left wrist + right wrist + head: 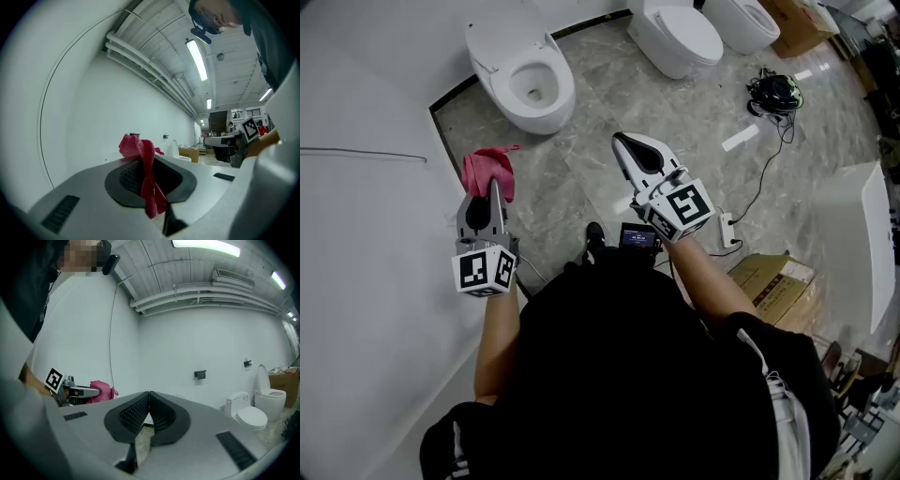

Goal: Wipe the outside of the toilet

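A white toilet (525, 80) with an open bowl stands against the wall ahead. My left gripper (491, 192) is shut on a red cloth (486, 170), which bunches out past the tips, short of the toilet. The same red cloth (144, 173) hangs pinched between the jaws in the left gripper view. My right gripper (625, 142) is held to the right of the toilet, shut with nothing between its jaws. In the right gripper view the gripper (149, 397) points at the wall, with the cloth (102, 392) at the left.
Two more white toilets (678, 37) (742, 21) stand further right along the wall. A black cable bundle (774, 93) and a power strip (729, 230) lie on the marble floor. Cardboard boxes (778, 286) sit at the right. A white curved wall (356, 216) fills the left.
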`<state>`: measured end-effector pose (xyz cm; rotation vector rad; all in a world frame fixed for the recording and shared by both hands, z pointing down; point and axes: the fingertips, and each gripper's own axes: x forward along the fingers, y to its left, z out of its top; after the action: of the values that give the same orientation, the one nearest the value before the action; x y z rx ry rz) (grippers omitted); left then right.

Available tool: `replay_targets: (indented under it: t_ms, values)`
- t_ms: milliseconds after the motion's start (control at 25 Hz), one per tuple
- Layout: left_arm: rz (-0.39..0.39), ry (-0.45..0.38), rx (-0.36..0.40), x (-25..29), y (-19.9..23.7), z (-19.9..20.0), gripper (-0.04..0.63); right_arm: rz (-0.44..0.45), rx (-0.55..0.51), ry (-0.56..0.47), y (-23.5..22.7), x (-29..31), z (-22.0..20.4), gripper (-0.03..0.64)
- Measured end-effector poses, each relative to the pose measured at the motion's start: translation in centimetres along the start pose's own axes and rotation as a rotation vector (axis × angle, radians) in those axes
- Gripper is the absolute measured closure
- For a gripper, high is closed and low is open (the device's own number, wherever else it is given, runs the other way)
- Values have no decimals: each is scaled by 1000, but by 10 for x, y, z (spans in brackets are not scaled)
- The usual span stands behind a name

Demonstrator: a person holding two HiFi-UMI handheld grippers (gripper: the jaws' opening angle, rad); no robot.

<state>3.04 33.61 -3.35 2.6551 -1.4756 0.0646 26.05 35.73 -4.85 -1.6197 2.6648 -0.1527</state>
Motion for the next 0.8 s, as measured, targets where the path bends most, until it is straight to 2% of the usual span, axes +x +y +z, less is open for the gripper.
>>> replay_targets:
  t_ms: [240,360,560,800]
  values:
    - [-36,-1,-38,-43,-18,-13,545,-3,24,30,39,-35,-12,584]
    - [-60,3,-22,-53,-33,-18,544,-3,29,39,44,-50,-16,584]
    - [-58,-5,-3,-57,-53,-16,545,-9,21,39,34,-68,-18,584]
    - [-12,-35,30,-39,-64,-2,544,1,0,21,7,-61,-16,584]
